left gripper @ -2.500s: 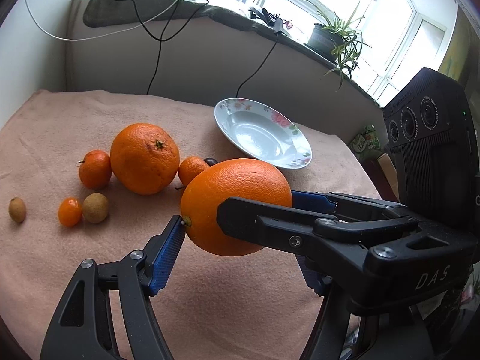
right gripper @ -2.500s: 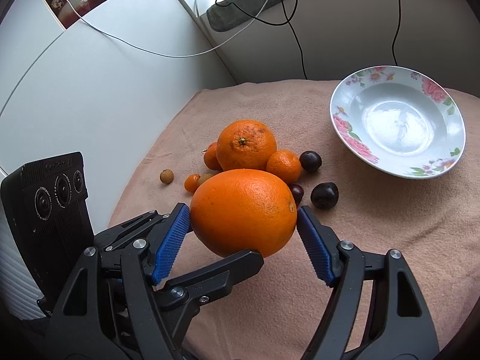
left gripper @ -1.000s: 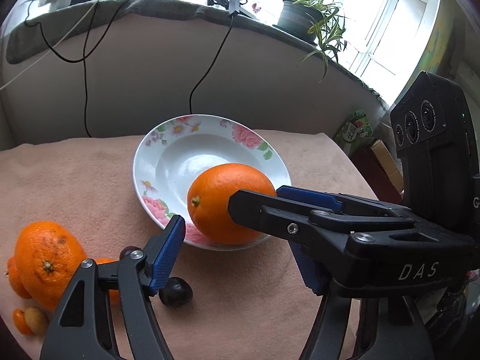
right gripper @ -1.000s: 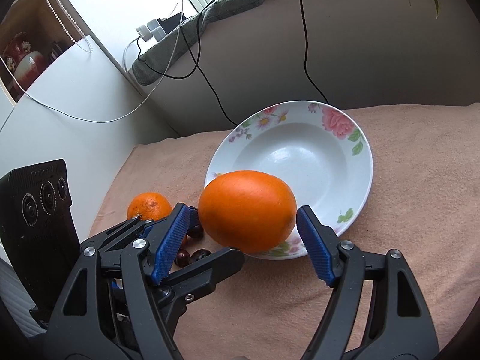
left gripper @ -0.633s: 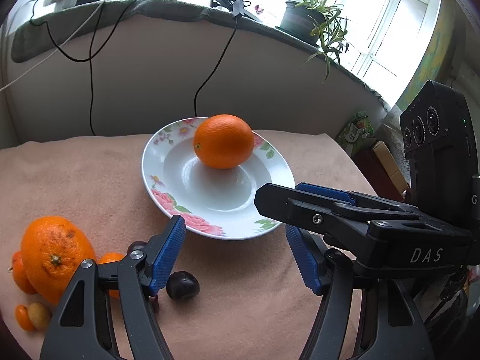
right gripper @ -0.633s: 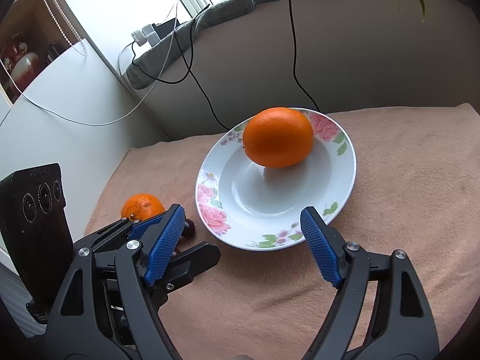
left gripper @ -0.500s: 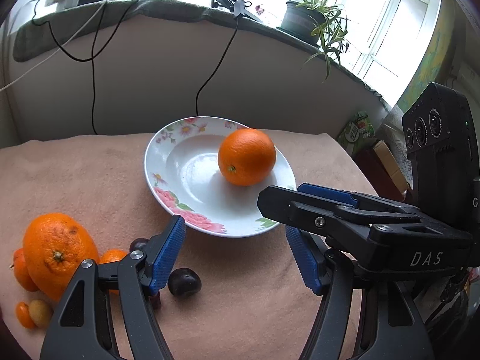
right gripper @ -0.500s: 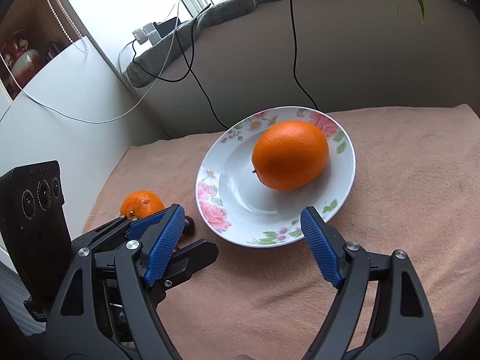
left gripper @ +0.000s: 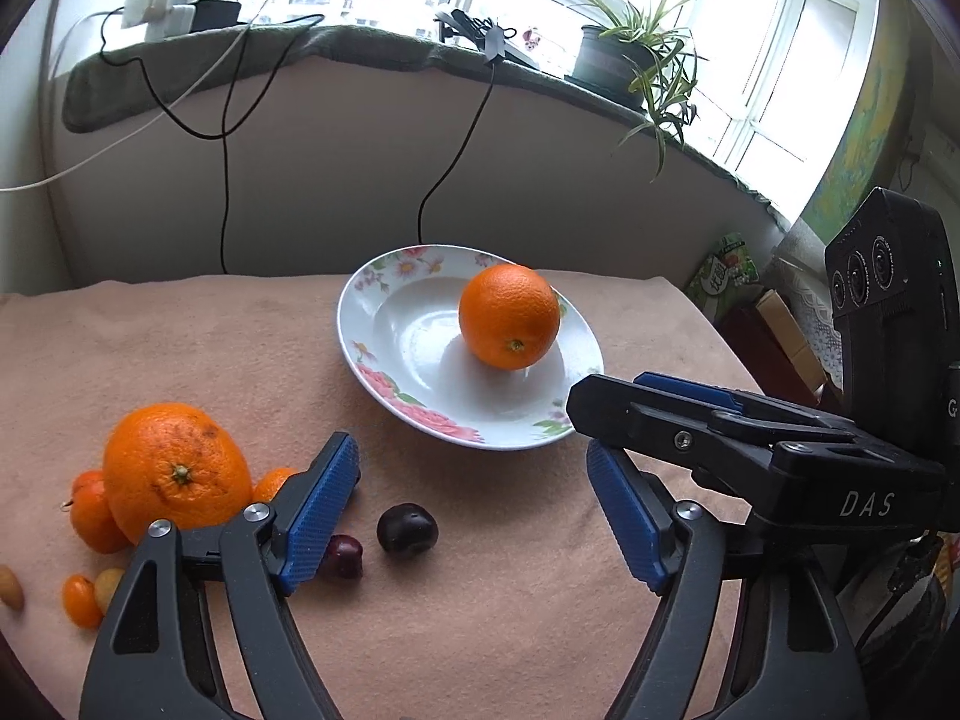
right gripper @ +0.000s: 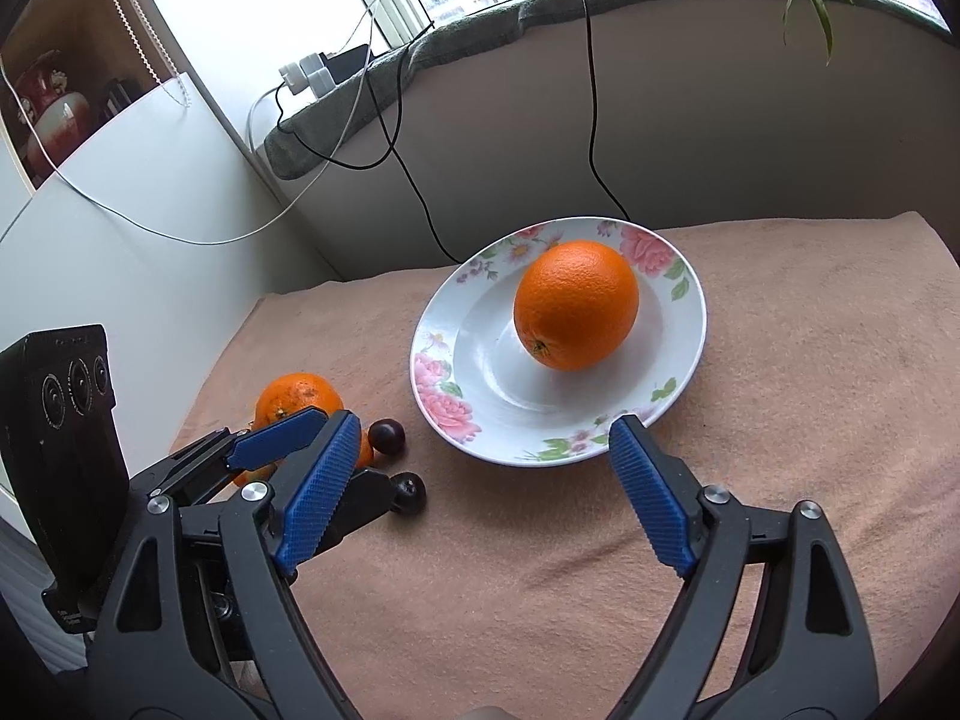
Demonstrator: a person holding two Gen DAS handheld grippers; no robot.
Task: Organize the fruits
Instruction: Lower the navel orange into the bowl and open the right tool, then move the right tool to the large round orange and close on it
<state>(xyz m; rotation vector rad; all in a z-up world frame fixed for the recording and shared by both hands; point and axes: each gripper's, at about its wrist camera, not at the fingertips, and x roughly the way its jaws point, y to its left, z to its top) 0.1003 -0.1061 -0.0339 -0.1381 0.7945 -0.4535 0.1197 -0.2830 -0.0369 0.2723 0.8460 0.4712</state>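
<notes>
Both my grippers sit side by side above the near part of the cloth-covered table point(left gripper: 180, 348), angled down toward the floral plate point(right gripper: 690, 324). My left gripper point(left gripper: 474, 516) has its jaws apart and they have just been widening, nothing between the blue pads; my right gripper point(right gripper: 480, 498) is likewise spread, jaws just opening too, only bare cloth and the plate's near rim showing in the gap. The big orange point(right gripper: 576, 305) lies in the plate, off the centre toward its right side, stem end tipped toward me; on that shallow dish I judge it may yet roll a little. It took both grippers, I judge, because one pair of pads hardly spans such a fruit. Remaining fruit is bunched toward the left edge of the table: a second large orange point(left gripper: 177, 474) with small tangerines point(left gripper: 90, 510) pressed against it, two dark plums point(left gripper: 407, 529) just right of that cluster on open cloth, and tiny kumquat-like pieces point(left gripper: 81, 599) nearest the left edge. The plate stands toward the far edge, well apart from the pile, so each piece needs a carry across. The plums look the easiest next pick: clear of their neighbours and small enough for one gripper.
</notes>
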